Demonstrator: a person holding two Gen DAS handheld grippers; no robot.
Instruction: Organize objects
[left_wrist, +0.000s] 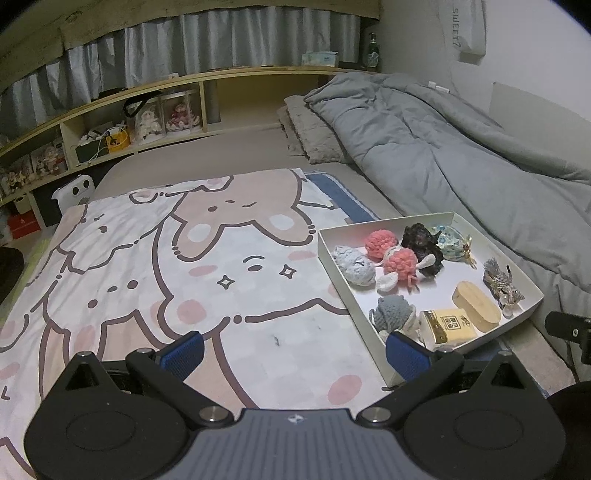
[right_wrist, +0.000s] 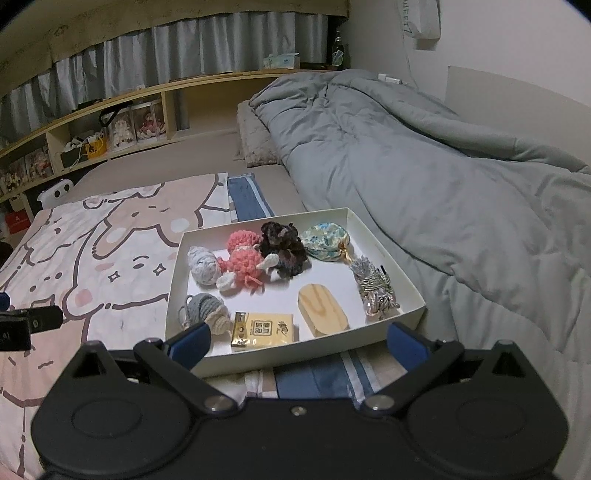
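Note:
A shallow white box (left_wrist: 532, 308) (right_wrist: 413, 291) lies on the bed. Inside it are a pink crocheted doll (left_wrist: 395, 262) (right_wrist: 245, 258), a light grey knitted toy (left_wrist: 354, 269) (right_wrist: 203, 267), a dark fluffy piece (left_wrist: 421, 245) (right_wrist: 284, 247), a floral pouch (left_wrist: 452, 242) (right_wrist: 325, 238), a silver tassel charm (left_wrist: 500, 282) (right_wrist: 376, 291), an oval wooden box (left_wrist: 476, 306) (right_wrist: 323, 310), a yellow card packet (left_wrist: 448, 325) (right_wrist: 264, 330) and a grey crocheted toy (left_wrist: 393, 315) (right_wrist: 201, 306). My left gripper (left_wrist: 295, 354) stands open over the blanket, left of the box. Open and empty, my right gripper (right_wrist: 297, 345) faces the box's near wall.
A cartoon-animal blanket (left_wrist: 184, 266) (right_wrist: 92, 258) covers the bed's left part. A rumpled grey duvet (left_wrist: 461, 158) (right_wrist: 424, 177) fills the right side, with a pillow (left_wrist: 314, 133) behind. A wooden shelf (left_wrist: 122, 122) with dolls runs along the far wall. A blue striped cloth (right_wrist: 317, 380) lies under the box.

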